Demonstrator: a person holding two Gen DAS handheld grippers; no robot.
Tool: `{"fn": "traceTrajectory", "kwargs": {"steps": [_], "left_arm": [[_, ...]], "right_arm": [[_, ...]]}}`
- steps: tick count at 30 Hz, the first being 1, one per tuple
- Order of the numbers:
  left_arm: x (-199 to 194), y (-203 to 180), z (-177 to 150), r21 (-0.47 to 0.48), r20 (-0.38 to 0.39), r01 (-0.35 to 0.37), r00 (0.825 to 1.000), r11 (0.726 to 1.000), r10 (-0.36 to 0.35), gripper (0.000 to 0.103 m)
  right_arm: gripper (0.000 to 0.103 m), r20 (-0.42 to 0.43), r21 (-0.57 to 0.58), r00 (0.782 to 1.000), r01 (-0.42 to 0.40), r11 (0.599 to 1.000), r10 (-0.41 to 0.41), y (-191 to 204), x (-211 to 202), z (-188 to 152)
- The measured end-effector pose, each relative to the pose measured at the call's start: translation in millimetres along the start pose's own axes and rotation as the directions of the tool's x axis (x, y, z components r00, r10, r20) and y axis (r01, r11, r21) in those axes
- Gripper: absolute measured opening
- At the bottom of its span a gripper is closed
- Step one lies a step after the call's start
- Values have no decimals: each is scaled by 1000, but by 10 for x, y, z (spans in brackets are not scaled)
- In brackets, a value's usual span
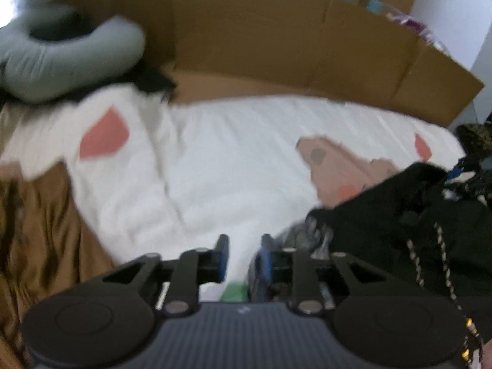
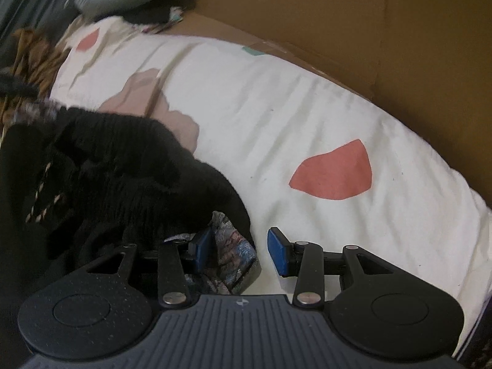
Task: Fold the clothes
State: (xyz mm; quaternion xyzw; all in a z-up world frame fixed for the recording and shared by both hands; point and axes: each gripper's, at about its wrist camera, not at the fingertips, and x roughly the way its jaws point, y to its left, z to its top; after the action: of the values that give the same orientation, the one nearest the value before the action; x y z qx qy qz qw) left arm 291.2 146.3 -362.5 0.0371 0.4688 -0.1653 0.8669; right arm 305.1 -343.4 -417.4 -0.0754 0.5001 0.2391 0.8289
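The black knit garment (image 2: 117, 166) lay bunched on the white bedcover (image 2: 276, 107), filling the 9 o'clock side of the right wrist view and the 4 o'clock side of the left wrist view. A twisted cord (image 1: 442, 264) in black and pale strands trailed over its folds. A patch of patterned grey fabric (image 2: 233, 255) showed from under its edge.

The right tool (image 2: 243, 249) pointed down at the bed with its jaws roughly half apart. The patterned fabric sat between them, against the left blue pad (image 2: 201, 247), while the right pad stood clear over bare cover. No grip showed.

The left tool (image 1: 243, 261) had its jaws a little apart, with white cover showing in the gap. The garment's edge lay just beside its right finger, and whether they touched could not be told in the blur.

The cover bore coral patches (image 2: 333, 172) and a tan one (image 1: 335, 166). At 9 o'clock in the left view lay a brown cloth (image 1: 40, 221). At 11 o'clock sat a grey ring-shaped cushion (image 1: 61, 58). Flattened cardboard (image 1: 276, 40) stood along the far side of the bed.
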Motion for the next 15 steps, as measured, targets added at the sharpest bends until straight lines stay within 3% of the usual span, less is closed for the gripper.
{"fn": "traceTrajectory", "kwargs": {"steps": [9,15], "left_arm": [[422,-189,216,82,-44,59,997,995,-56,31],[554,-288,112,96,-82,103,992,990,-96,31]], "right_arm": [[41,-12,-50,1000,-5,999,4,71,-49,6],[41,1,-25,1000,9,1000,-9,80,-20,32]]}}
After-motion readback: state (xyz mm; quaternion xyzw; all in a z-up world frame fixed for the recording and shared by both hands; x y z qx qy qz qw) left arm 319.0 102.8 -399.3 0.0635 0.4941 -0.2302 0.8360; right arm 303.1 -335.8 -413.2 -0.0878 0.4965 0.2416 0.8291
